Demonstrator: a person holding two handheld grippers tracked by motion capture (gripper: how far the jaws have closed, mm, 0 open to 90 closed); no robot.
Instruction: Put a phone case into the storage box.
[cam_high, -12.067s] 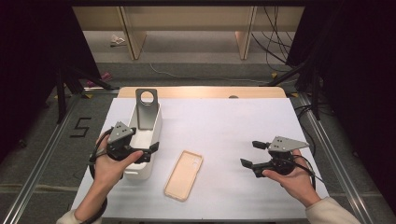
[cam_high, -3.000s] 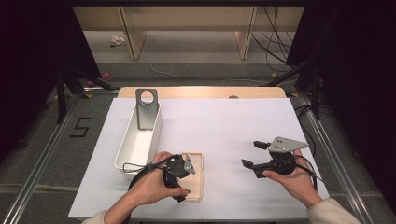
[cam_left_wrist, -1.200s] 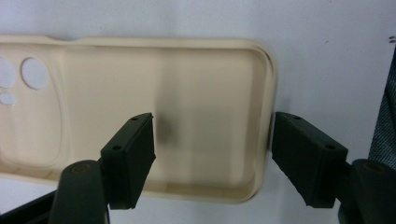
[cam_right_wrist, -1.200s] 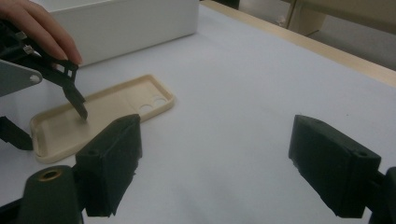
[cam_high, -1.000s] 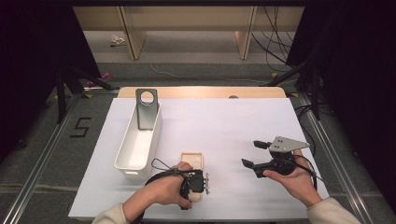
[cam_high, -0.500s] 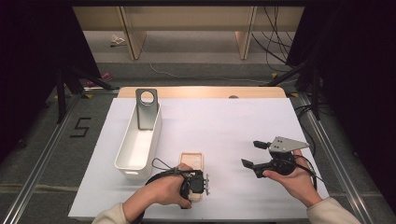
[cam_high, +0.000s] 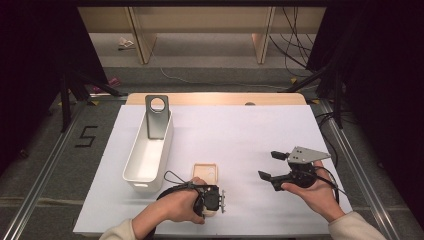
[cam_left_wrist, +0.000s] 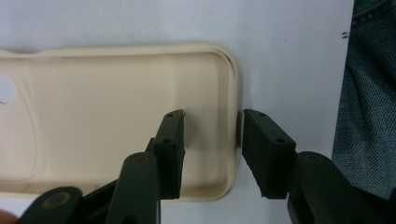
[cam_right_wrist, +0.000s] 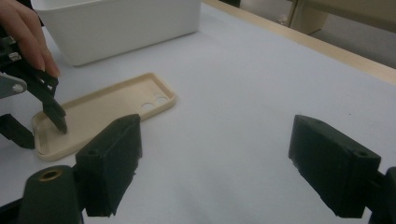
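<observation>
A cream phone case (cam_high: 206, 172) lies open side up on the white table, camera holes at its far end. My left gripper (cam_high: 220, 200) points down at its near end. In the left gripper view the gripper (cam_left_wrist: 212, 116) straddles the case's (cam_left_wrist: 116, 102) end wall, one jaw inside and one outside. The jaws have just been closing, and a gap still shows beside the inner pad. The right gripper view shows the case (cam_right_wrist: 112, 105) with the left gripper (cam_right_wrist: 42, 133) at its end. My right gripper (cam_high: 266, 165) (cam_right_wrist: 215, 140) hovers open and empty at the right.
A long white bin (cam_high: 145, 160) (cam_right_wrist: 116, 28) stands left of the case, with a grey metal bracket (cam_high: 157, 117) with a round hole upright at its far end. The table's wooden far edge (cam_high: 215, 98) runs behind. A denim-clad leg (cam_left_wrist: 369, 93) lies past the near edge.
Since twelve seconds ago my left hand has come from the bin to the case's near end, and the case has shifted and straightened. Over the last second neither hand has moved.
</observation>
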